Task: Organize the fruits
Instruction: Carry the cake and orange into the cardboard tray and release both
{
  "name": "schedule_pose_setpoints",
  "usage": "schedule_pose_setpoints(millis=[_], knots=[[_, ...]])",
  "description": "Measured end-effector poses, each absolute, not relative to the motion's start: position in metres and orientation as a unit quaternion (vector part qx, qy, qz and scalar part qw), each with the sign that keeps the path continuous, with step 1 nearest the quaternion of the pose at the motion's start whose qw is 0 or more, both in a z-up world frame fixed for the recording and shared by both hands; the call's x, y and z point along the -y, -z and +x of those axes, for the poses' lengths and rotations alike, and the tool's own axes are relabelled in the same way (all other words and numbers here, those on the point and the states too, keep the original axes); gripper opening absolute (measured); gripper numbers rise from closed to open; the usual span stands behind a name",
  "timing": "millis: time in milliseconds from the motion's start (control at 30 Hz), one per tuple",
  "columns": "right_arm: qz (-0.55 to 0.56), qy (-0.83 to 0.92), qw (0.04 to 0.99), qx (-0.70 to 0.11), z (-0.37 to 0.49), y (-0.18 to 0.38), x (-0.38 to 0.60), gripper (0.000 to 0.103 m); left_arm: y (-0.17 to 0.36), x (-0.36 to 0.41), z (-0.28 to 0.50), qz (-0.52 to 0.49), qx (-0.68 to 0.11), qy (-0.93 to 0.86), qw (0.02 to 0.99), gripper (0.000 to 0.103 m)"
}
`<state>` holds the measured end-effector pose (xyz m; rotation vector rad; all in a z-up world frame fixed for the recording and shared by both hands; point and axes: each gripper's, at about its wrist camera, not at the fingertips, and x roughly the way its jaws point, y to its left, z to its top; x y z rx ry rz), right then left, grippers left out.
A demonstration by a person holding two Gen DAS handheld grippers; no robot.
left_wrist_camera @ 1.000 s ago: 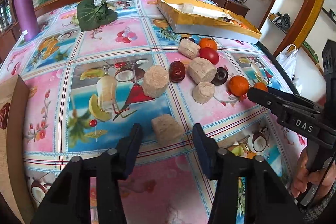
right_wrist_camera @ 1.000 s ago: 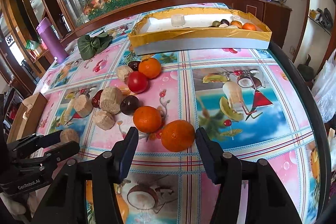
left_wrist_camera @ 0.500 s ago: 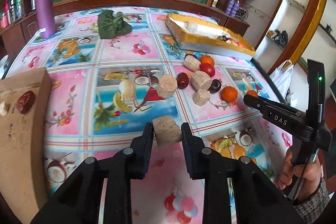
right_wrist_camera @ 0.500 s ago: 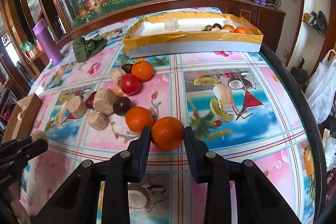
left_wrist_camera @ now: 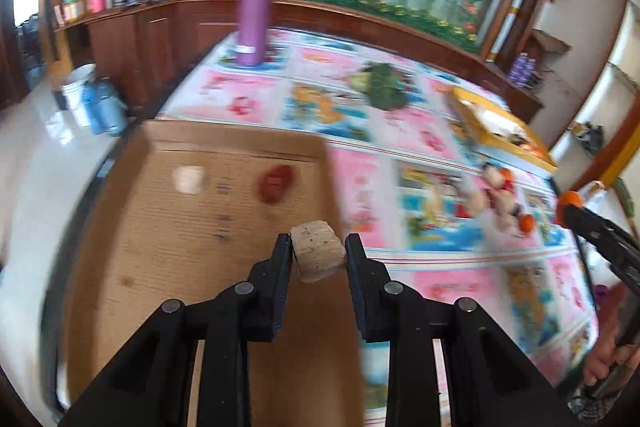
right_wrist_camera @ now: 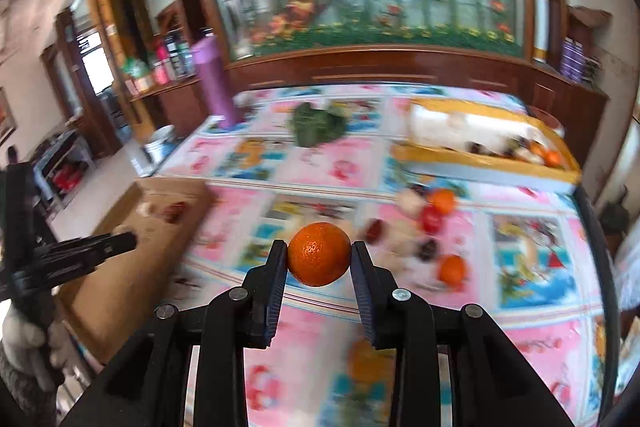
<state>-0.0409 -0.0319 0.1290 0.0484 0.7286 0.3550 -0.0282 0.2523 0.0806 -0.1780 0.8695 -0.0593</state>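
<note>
My left gripper [left_wrist_camera: 318, 247] is shut on a beige chunk [left_wrist_camera: 317, 251] and holds it in the air over the right part of a brown cardboard tray [left_wrist_camera: 168, 227]. In that tray lie a pale piece [left_wrist_camera: 190, 179] and a dark red fruit [left_wrist_camera: 276, 183]. My right gripper [right_wrist_camera: 319, 255] is shut on an orange [right_wrist_camera: 319, 253], lifted above the flowered tablecloth. A cluster of fruits and beige chunks [right_wrist_camera: 430, 227] lies on the cloth, with one orange [right_wrist_camera: 452, 269] nearest. The yellow box [right_wrist_camera: 484, 147] at the back right holds several fruits.
A purple flask [left_wrist_camera: 256, 7] stands at the far left of the table. A dark green leafy bundle [right_wrist_camera: 318, 125] lies at the back middle. The table's dark rim [right_wrist_camera: 600, 247] runs along the right. My left gripper also shows in the right wrist view [right_wrist_camera: 120, 243].
Both grippers closed on their objects and lifted. The left one swung left with the beige chunk to above the cardboard tray. The right one rose with the orange.
</note>
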Motion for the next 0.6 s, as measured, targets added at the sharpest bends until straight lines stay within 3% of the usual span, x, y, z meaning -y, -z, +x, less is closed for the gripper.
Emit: schedule_pose_setpoints(millis=[333,600], knots=[[-0.031,-0.303,0.863,-0.404,-0.005,-0.101,-0.157,0.035,-0.044,-0.347,0.025,-0.141,-0.490,-0.054,0.858,0.026],[-0.071,-0.299,0.836,-0.455,0.023,-0.044,-0.212,0.035,-0.024,-0.354,0.034,-0.142,-0.519,-0.062,0.841,0.026]])
